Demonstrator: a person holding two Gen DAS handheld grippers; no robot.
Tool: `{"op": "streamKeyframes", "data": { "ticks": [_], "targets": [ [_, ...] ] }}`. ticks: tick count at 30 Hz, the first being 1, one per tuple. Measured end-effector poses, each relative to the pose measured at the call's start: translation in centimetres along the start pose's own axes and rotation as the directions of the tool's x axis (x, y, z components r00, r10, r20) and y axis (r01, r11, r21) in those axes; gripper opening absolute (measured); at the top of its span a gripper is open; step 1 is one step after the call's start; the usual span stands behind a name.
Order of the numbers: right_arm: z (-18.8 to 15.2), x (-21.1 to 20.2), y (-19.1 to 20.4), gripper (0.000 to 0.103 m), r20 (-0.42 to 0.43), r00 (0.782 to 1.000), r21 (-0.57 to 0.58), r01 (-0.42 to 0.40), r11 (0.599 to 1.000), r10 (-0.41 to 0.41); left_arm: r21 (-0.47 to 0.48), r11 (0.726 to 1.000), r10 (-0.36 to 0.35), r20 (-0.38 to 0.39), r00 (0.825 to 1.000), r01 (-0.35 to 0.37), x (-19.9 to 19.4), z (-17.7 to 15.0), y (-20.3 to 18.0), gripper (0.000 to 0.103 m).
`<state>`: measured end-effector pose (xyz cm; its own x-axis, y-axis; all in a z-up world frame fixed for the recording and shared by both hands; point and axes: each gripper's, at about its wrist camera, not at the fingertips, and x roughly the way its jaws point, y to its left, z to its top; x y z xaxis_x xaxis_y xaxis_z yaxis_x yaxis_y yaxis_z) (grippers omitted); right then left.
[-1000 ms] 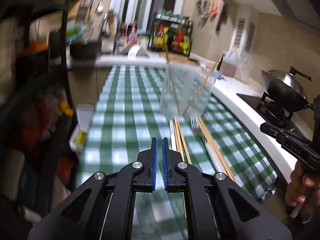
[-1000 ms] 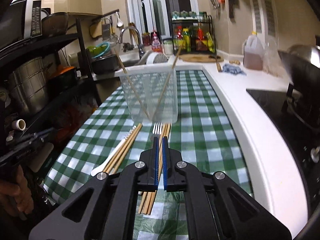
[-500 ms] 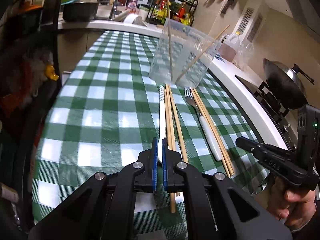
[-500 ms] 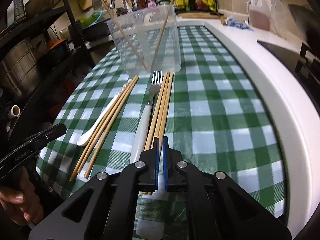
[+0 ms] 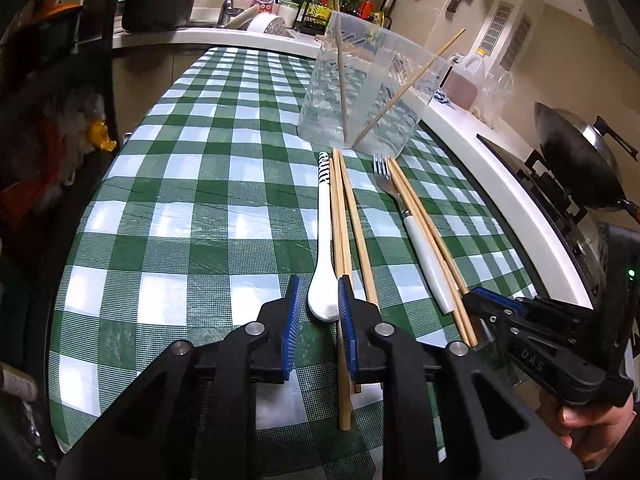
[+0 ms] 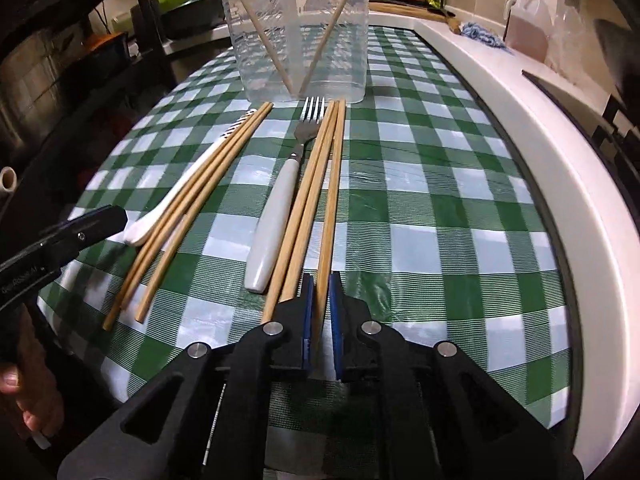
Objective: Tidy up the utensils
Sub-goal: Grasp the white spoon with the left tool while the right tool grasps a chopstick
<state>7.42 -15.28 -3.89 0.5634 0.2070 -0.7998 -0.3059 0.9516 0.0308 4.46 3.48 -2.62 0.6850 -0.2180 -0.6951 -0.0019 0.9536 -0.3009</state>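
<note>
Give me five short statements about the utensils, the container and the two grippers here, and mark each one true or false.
1. The clear container holds two chopsticks. True.
2. The fork stands in the container. False: it lies on the checked tablecloth.
3. The left gripper is open around the white spoon. True.
4. The right gripper is clamped on the fork handle. False: its jaws are open, with a chopstick between them.
5. The spoon's bowl points toward the container. False: the bowl lies at the near end.
</note>
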Motion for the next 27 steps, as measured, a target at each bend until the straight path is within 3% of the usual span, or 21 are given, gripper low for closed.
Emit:
{"op": "streamKeyframes", "data": {
  "ticks": [8,15,17,18,22,27],
  "targets": [
    [-0.1,0.0,-1.1,0.006,-0.004,1.000,0.044,0.020,0.999,-0.019,-0.008,0.999,0.033,-0.017,0.999,-0.033,1.4,0.0,0.0,0.024],
    [0.0,0.1,-1.4,0.006,-0.010,1.000,0.055,0.030,0.998,-0.030,0.077,0.992,0.103,0.002,0.995,-0.102,2.0,-0.8,-1.8,0.025],
    [-0.1,0.1,-1.5,0.006,-0.011,1.000,0.064,0.028,0.998,-0.028,0.123,0.983,0.137,0.012,0.990,-0.138,2.0,-1.0,-2.4,0.024],
    [-0.1,0.1,-1.6,0.006,-0.011,1.000,0.066,0.029,0.997,-0.028,0.137,0.979,0.149,0.017,0.989,-0.149,2.0,-1.1,-2.6,0.015],
    [-0.2,0.0,-1.4,0.006,-0.008,0.999,0.064,0.034,0.997,-0.033,0.102,0.979,0.174,0.034,0.984,-0.176,1.6,-1.0,-1.7,0.012],
    [-0.2,0.0,-2.1,0.006,-0.002,0.998,0.097,0.057,0.994,-0.057,0.045,0.966,0.251,0.056,0.966,-0.253,0.9,-0.7,0.0,0.010]
  ]
}}
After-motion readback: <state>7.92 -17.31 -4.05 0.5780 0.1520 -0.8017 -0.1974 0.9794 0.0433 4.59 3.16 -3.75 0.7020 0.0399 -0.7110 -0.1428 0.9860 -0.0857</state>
